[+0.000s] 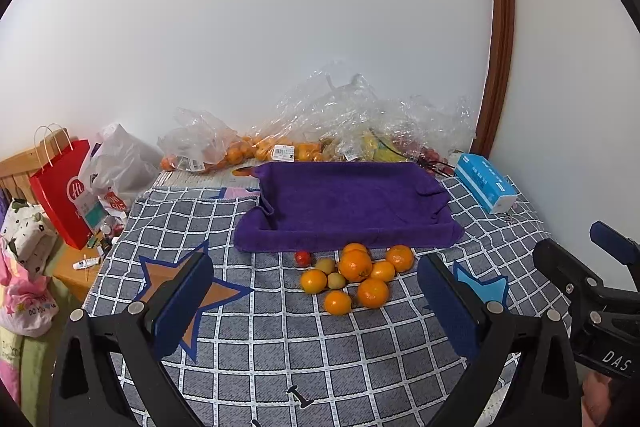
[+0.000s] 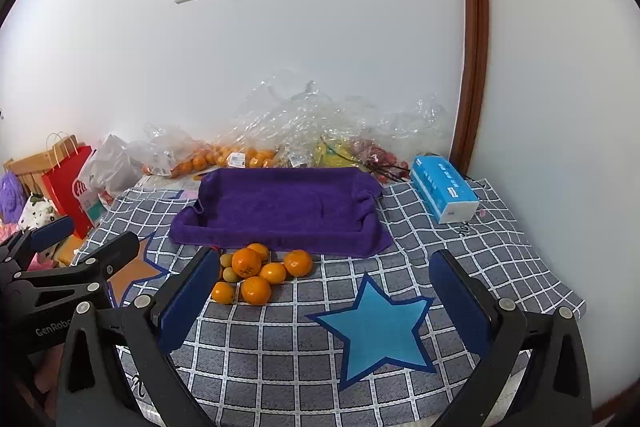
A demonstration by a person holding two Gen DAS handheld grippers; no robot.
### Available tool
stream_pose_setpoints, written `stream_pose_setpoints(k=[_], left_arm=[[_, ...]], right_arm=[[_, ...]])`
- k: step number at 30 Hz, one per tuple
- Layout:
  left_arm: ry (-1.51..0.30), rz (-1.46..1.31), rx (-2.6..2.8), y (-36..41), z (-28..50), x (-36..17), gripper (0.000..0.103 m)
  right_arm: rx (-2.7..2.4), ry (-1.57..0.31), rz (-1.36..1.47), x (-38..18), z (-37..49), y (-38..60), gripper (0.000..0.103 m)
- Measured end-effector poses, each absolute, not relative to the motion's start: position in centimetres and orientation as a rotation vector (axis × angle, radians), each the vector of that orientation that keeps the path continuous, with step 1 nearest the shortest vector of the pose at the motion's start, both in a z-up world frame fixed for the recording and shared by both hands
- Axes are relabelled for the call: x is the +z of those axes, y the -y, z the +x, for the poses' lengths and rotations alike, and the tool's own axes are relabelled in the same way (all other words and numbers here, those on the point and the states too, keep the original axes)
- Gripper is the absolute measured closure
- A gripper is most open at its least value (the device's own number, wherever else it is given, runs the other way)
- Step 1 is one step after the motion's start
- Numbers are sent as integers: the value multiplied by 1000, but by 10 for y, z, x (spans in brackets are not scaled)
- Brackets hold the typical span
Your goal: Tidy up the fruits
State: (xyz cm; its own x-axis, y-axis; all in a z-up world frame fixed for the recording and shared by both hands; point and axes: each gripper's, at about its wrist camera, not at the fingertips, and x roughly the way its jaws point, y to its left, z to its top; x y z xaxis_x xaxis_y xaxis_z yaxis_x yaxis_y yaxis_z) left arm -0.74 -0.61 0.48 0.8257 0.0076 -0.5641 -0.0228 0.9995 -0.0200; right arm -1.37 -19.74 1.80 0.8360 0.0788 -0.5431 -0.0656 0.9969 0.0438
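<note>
Both tools, left tool point(image 1: 316, 301) and right tool point(image 2: 320, 297), gape fully, empty. Loose pile of round orange citrus fruits point(image 1: 354, 277) sits on the checked grey table cloth point(image 1: 280, 347), just before the purple towel-lined tray point(image 1: 348, 205). Risk: nudging one fruit may roll its neighbours away.

A cluster of small round oranges point(image 1: 356, 277) lies on the checked grey cloth-covered surface point(image 1: 280, 347), just before the purple towel-lined tray point(image 1: 348, 207); crumpled clear plastic fruit bags point(image 1: 320, 131) sit behind it, and a blue tissue pack point(image 1: 486, 187) to its right.
</note>
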Motion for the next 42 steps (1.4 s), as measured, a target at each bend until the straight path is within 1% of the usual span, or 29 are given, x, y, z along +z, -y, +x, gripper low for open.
stream_pose_setpoints(k=[42], left_arm=[[-592, -35, 25, 4, -13, 0, 1]], right_arm=[[83, -571, 42, 15, -19, 199, 0]])
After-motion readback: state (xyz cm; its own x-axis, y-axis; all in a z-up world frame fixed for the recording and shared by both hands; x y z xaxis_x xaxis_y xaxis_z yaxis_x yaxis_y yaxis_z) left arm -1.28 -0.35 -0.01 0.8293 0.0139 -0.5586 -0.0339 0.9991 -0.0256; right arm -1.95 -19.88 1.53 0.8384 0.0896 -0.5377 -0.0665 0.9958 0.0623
